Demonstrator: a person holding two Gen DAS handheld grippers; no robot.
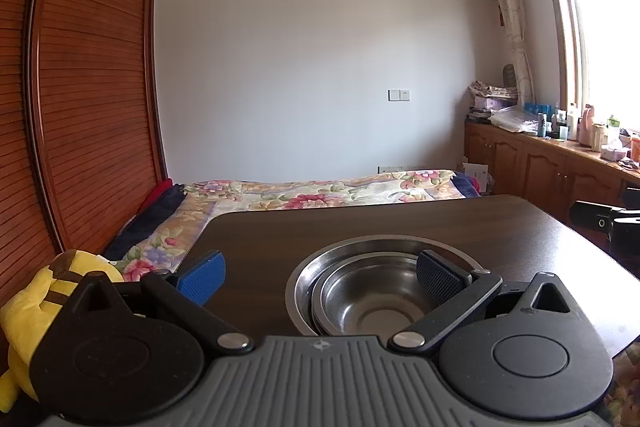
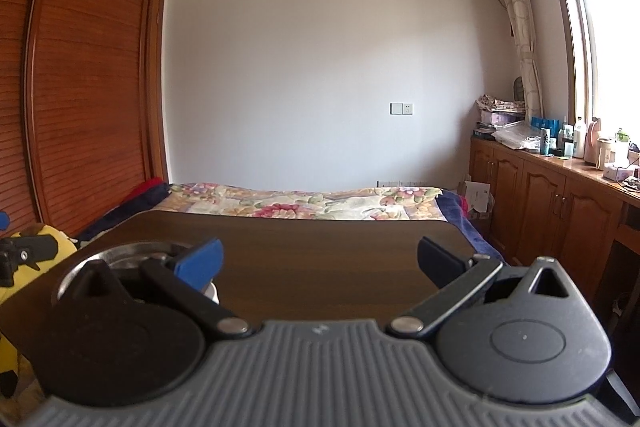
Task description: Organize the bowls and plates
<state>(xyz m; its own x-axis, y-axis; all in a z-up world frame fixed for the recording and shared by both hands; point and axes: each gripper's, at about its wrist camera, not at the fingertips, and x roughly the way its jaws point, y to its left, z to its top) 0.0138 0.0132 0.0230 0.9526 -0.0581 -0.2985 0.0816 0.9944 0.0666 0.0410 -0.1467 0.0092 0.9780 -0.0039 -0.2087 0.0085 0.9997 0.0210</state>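
Observation:
Steel bowls (image 1: 370, 291) sit nested on the dark wooden table (image 1: 400, 223), a smaller one inside a larger one. My left gripper (image 1: 320, 273) hovers open just in front of them, its right pad over the near right rim and nothing held. In the right wrist view the same bowls (image 2: 120, 255) lie at the left, mostly hidden behind my left finger. My right gripper (image 2: 320, 263) stands open over bare tabletop (image 2: 320, 247), to the right of the bowls. A small white object (image 2: 212, 291) peeks out below its left pad.
A bed with a floral cover (image 1: 320, 191) lies beyond the table. A yellow plush toy (image 1: 44, 291) sits at the left by the wooden wardrobe (image 1: 80, 87). Wooden cabinets (image 2: 552, 203) with bottles line the right wall under the window. The other gripper's body (image 1: 600, 223) shows at the right edge.

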